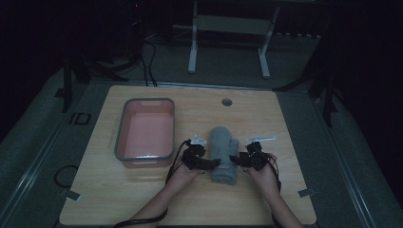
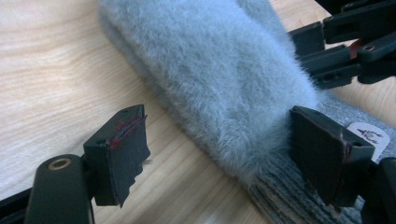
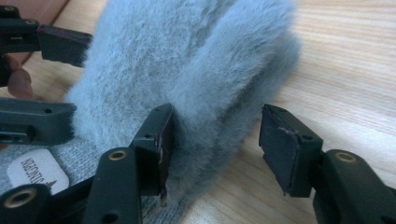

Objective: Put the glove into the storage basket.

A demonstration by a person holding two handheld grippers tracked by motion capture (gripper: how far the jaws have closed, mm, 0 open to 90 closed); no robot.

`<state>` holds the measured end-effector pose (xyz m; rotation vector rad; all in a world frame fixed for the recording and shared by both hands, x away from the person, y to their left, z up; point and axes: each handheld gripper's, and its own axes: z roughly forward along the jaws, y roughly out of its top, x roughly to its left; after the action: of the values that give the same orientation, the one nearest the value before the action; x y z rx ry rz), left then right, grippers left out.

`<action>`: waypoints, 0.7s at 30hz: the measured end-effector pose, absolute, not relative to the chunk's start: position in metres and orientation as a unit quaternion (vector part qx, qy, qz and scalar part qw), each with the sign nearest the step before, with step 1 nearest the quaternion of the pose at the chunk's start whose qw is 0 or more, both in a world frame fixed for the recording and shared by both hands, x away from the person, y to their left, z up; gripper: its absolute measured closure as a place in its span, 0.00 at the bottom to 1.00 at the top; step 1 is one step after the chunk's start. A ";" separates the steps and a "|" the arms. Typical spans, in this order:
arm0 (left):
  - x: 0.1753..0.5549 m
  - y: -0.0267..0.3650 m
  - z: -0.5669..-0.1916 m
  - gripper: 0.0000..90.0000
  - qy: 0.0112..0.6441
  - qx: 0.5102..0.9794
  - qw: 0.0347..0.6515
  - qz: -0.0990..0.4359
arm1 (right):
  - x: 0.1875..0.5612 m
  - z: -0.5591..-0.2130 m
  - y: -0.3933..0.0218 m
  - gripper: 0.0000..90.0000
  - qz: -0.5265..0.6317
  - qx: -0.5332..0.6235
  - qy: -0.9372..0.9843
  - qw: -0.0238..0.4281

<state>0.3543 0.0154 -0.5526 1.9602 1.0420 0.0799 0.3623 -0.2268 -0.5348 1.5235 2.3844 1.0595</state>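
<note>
Grey furry mitten lies flat near the middle of the table, just right of the pink bin. Its long axis runs away from the person: knit cuff at the near end, fur tip at the far end.

Left gripper comes in from the mitten's left, right gripper from its right, both at the near end and pointing at each other across it. Both are about equally close, so it looks like a two-handed pinch across the short axis.

Left gripper view: jaws part-open and straddling the mitten's edge where fur meets cuff. One pad sits against the fur, the other is clear over bare wood. Not clamped.

Right gripper view: jaws part-open around the thumb lobe. The inner pad is buried in the fur between thumb and body; the outer pad stands off, with wood visible in the gap. Not clamped either.

Key relation: each gripper has only a side fold between its jaws, not the full width. My read: closing now grabs the edges, enough to lift toward the bin on the left.
</note>
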 end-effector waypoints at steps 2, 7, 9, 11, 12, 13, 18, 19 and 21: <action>0.354 0.014 -0.553 0.23 0.418 0.792 0.444 0.036 | 0.364 -0.537 -0.226 0.50 0.348 0.501 0.790 0.058; 0.361 0.011 -0.556 0.24 0.425 0.794 0.434 0.017 | 0.369 -0.542 -0.229 0.50 0.349 0.507 0.787 0.033; 0.363 0.010 -0.559 0.24 0.424 0.795 0.434 0.009 | 0.370 -0.543 -0.230 0.51 0.352 0.506 0.787 0.024; 0.365 0.010 -0.562 0.27 0.420 0.792 0.443 -0.001 | 0.370 -0.544 -0.230 0.54 0.353 0.499 0.791 0.023; 0.366 0.009 -0.562 0.30 0.418 0.791 0.446 -0.009 | 0.371 -0.544 -0.229 0.57 0.353 0.496 0.793 0.024; 0.366 0.009 -0.562 0.34 0.418 0.791 0.446 -0.009 | 0.371 -0.544 -0.229 0.57 0.353 0.496 0.793 0.024; 0.370 0.007 -0.563 0.58 0.398 0.795 0.455 -0.055 | 0.371 -0.543 -0.225 0.75 0.351 0.484 0.802 0.012; 0.370 0.006 -0.563 0.62 0.393 0.796 0.458 -0.056 | 0.371 -0.542 -0.224 0.78 0.349 0.480 0.805 0.015; 0.368 0.005 -0.562 0.70 0.376 0.802 0.462 -0.041 | 0.370 -0.541 -0.223 0.81 0.346 0.483 0.804 0.013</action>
<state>0.3676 0.0046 -0.5618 1.9719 0.9249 -0.1020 0.3705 -0.2230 -0.5411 1.5051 2.5067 1.0773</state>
